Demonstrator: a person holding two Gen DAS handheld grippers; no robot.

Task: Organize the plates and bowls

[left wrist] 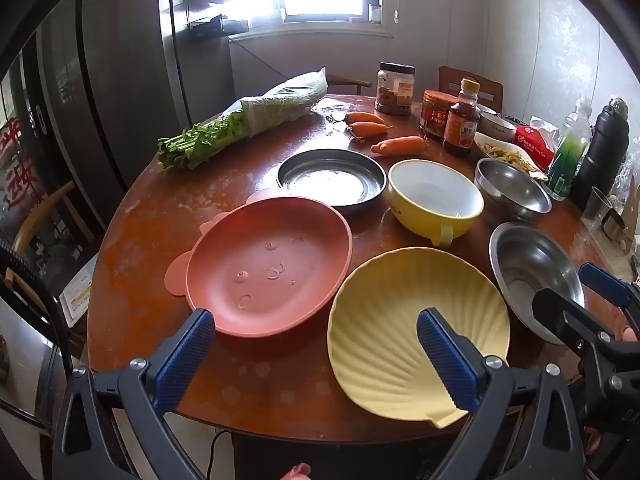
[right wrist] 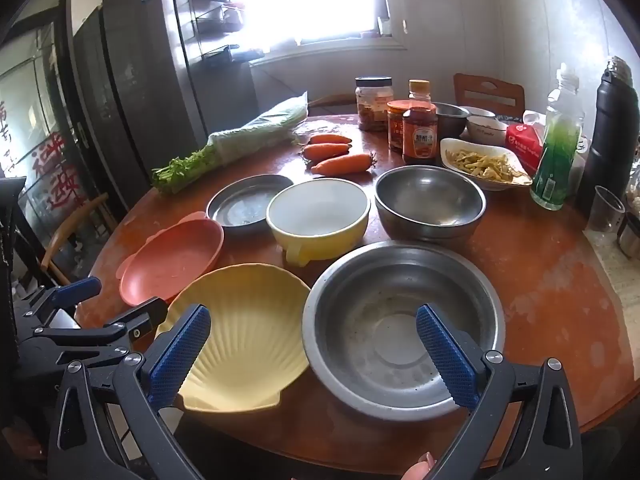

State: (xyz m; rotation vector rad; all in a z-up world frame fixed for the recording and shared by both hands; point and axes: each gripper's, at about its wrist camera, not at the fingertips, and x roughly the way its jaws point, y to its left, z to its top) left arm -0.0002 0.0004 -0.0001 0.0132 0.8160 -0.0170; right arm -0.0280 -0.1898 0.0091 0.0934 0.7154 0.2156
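Note:
On the round wooden table lie a pink plate, a yellow shell-shaped plate, a dark metal plate, a yellow bowl with a handle and two steel bowls. My left gripper is open above the near edge, between the pink and shell plates. My right gripper is open, its fingers over the shell plate and the big steel bowl. Both hold nothing.
Three carrots, bagged greens, jars and a sauce bottle stand at the back. A dish of food, a green bottle, a black flask and a glass crowd the right. Chairs stand around.

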